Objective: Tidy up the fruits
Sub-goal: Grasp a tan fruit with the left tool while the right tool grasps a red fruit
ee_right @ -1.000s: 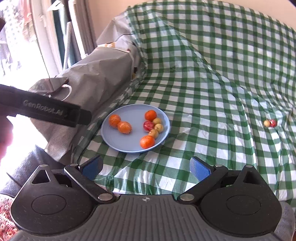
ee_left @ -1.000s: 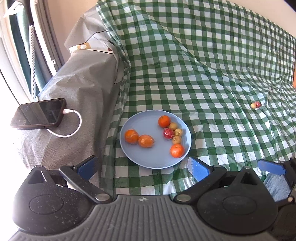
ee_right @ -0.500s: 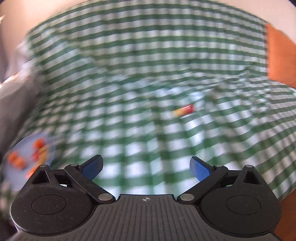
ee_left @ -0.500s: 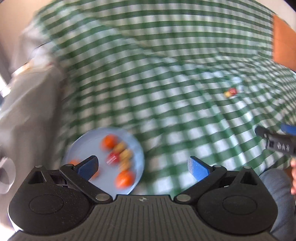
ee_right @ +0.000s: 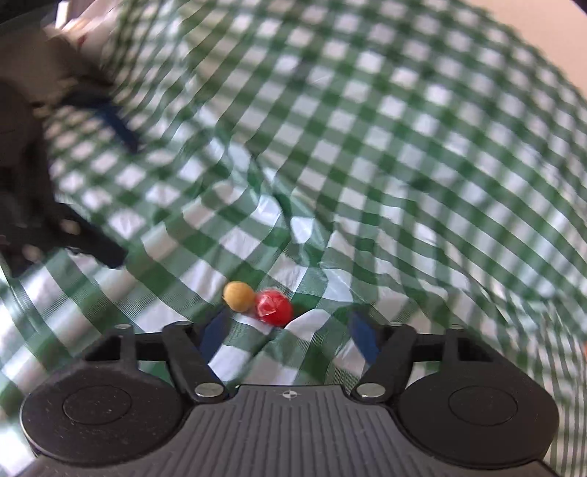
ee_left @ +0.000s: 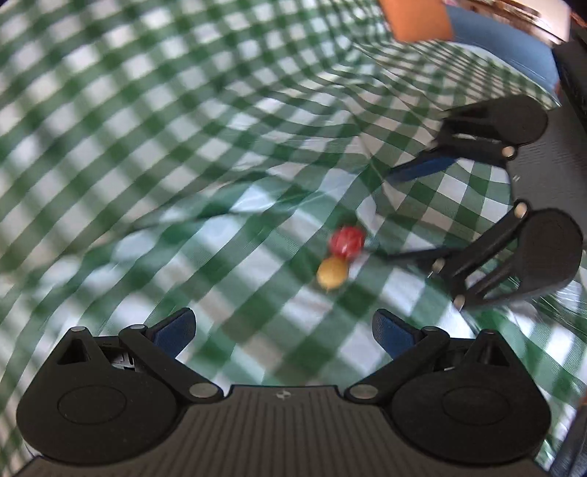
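Left claw (ee_left: pixel 284 326): jaws spread wide, nothing between them, no contact with any fruit. It hangs above the checked cloth (ee_left: pixel 146 128), with the two fruits ahead of its fingertips.

Right claw (ee_right: pixel 290 330): jaws spread wide, gripping nothing. The red fruit (ee_right: pixel 274 306) lies just beyond the gap between its blue fingertips, and the yellow fruit (ee_right: pixel 239 295) lies ahead of its left fingertip. Whether either fingertip touches a fruit cannot be determined.

Fruit position: in the left wrist view, the red fruit (ee_left: pixel 347 240) and yellow fruit (ee_left: pixel 332 271) lie touching each other in a wrinkled dip of the cloth. The right claw (ee_left: pixel 389 209) enters from the right of that view, its near finger tip reaching close to the red fruit.

Visibility limits: both views are motion-blurred. In the right wrist view the left claw (ee_right: pixel 124 198) appears only as a dark smear at the left edge.

Surface: green-and-white checked cloth, creased. An orange panel (ee_left: pixel 418 18) and a blue item (ee_left: pixel 506 47) sit at the top right of the left wrist view.
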